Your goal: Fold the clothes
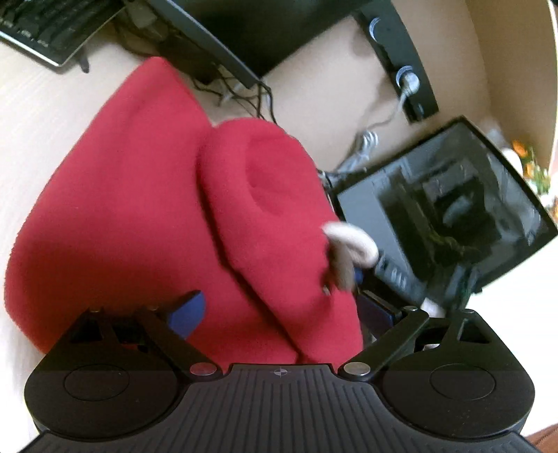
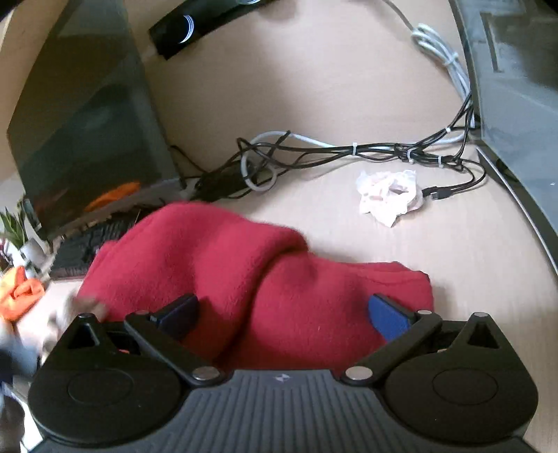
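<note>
A red fleece garment [image 1: 139,216] lies bunched on the beige desk [image 1: 42,115]. In the left wrist view a folded-over lobe of it rises in the middle, and my left gripper [image 1: 279,313] stands open with the cloth between its blue pads [image 1: 188,313]; the right pad is mostly hidden by the cloth. In the right wrist view the same red garment [image 2: 244,278] fills the space between the blue pads [image 2: 387,317] of my right gripper [image 2: 282,313], which is open over it. A blurred hand shows at the lower left edge there.
A keyboard [image 1: 52,31] and monitor base sit at the back, a dark PC case [image 1: 446,209] to the right. Tangled cables [image 2: 331,153], a crumpled tissue [image 2: 390,195], another dark case [image 2: 87,122] and an orange cloth [image 2: 17,292] lie around the garment.
</note>
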`<state>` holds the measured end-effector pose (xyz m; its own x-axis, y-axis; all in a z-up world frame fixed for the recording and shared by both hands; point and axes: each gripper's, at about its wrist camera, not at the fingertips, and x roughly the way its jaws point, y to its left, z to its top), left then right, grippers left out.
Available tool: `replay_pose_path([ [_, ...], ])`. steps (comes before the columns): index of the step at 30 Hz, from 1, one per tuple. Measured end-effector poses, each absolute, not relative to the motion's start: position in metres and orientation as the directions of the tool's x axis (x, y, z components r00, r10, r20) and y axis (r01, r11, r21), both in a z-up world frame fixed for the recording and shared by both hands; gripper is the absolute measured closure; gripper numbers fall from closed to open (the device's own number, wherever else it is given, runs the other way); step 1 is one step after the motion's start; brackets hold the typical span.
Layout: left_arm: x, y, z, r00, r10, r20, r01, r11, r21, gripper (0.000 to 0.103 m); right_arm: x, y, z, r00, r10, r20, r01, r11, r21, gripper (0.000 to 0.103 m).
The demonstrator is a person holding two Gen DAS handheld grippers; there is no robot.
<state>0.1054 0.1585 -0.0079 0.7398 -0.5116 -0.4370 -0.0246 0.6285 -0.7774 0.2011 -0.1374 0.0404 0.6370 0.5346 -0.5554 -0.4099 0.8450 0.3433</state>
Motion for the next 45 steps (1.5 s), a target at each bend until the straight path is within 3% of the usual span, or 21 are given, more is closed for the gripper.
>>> replay_pose_path([
  [4, 0.131, 0.181, -0.001, 0.77, -0.422, -0.477, -0.069, 0.689, -0.721, 0.006, 0.157, -0.134, 0.044, 0.582, 0.575, -0.575, -0.417, 0.818, 0.395, 0.0],
  [8, 0.159, 0.206, 0.008, 0.801, -0.259, -0.54, -0.146, 0.79, -0.595, 0.004, 0.096, -0.095, 0.045, 0.417, 0.676, -0.607, -0.644, 0.692, 0.328, 0.0],
  [11, 0.162, 0.219, 0.02, 0.803, -0.164, -0.573, -0.217, 0.815, -0.537, 0.005, 0.066, -0.084, 0.061, 0.316, 0.762, -0.566, -0.769, 0.555, 0.318, 0.0],
  [14, 0.139, 0.22, 0.04, 0.815, -0.159, -0.558, -0.204, 0.821, -0.532, 0.005, 0.068, -0.1, 0.089, 0.401, 0.784, -0.474, -0.782, 0.563, 0.268, 0.0],
  [19, 0.104, 0.2, 0.041, 0.777, -0.121, -0.618, -0.197, 0.885, -0.421, 0.005, 0.139, -0.092, 0.097, 0.651, 0.627, -0.428, -0.633, 0.759, 0.152, 0.0],
  [22, 0.097, 0.189, 0.029, 0.747, -0.084, -0.66, -0.213, 0.91, -0.356, 0.005, 0.183, -0.074, 0.078, 0.67, 0.577, -0.466, -0.584, 0.798, 0.148, 0.0],
  [24, 0.093, 0.183, 0.023, 0.73, -0.066, -0.68, -0.219, 0.92, -0.325, 0.005, 0.193, -0.062, 0.062, 0.584, 0.608, -0.538, -0.602, 0.769, 0.216, 0.0],
  [30, 0.067, 0.157, 0.001, 0.648, -0.055, -0.76, -0.165, 0.964, -0.21, 0.005, 0.13, -0.058, 0.029, 0.459, 0.628, -0.628, -0.693, 0.696, 0.189, 0.0],
  [36, 0.019, 0.157, 0.01, 0.672, -0.211, -0.71, -0.084, 0.93, -0.357, 0.006, 0.094, -0.083, 0.042, 0.372, 0.639, -0.673, -0.75, 0.634, 0.187, 0.0],
  [40, 0.006, 0.165, 0.041, 0.738, -0.328, -0.59, 0.013, 0.881, -0.473, 0.005, 0.101, -0.121, 0.077, 0.394, 0.716, -0.576, -0.716, 0.632, 0.297, 0.0],
  [43, 0.013, 0.18, 0.052, 0.788, -0.363, -0.497, 0.009, 0.814, -0.58, 0.005, 0.127, -0.142, 0.084, 0.415, 0.758, -0.503, -0.611, 0.642, 0.464, 0.0],
  [45, 0.026, 0.186, 0.044, 0.79, -0.315, -0.525, -0.065, 0.809, -0.584, 0.005, 0.144, -0.147, 0.074, 0.413, 0.767, -0.491, -0.543, 0.64, 0.543, 0.0],
])
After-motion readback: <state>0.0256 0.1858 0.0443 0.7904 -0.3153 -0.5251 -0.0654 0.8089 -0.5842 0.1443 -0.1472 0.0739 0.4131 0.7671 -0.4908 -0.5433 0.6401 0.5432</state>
